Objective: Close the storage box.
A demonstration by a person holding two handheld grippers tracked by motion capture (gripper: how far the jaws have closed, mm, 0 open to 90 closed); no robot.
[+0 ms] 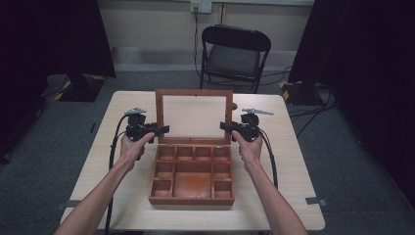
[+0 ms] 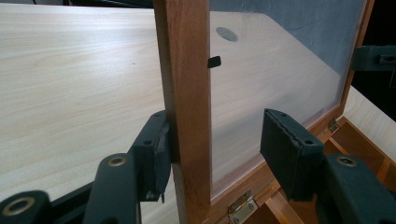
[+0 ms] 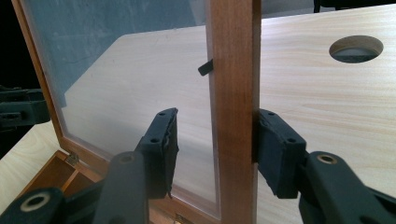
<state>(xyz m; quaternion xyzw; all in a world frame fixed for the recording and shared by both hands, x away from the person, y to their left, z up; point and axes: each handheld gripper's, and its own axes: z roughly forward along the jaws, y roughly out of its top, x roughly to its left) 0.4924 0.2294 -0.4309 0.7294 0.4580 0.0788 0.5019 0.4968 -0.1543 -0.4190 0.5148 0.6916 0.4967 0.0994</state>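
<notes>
High view: a person at a pale wood-grain tabletop (image 1: 98, 161) works on a reddish-brown wooden compartment box (image 1: 192, 195), its glass-panelled hinged lid (image 1: 194, 116) standing upright at the back edge. The box sits mid-tabletop, its empty compartments facing the person. The left hand-held gripper (image 1: 159, 130) brackets the lid's left frame rail and the right hand-held gripper (image 1: 226, 127) brackets the right rail, both at about mid-height.

Left gripper view shows one pad touching the outer face of the rail (image 2: 184, 107), while the other pad stands apart over the glass pane; its jaws are narrowed but not yet clamped. Right gripper view shows much the same: one pad against the rail's (image 3: 233, 107) outer side, the other clear of the frame on the glass side.

Judging by these positions, the lid is fully open and both grippers are set to take it; the grasp itself and any swing of the lid down onto the box appear to remain.
</notes>
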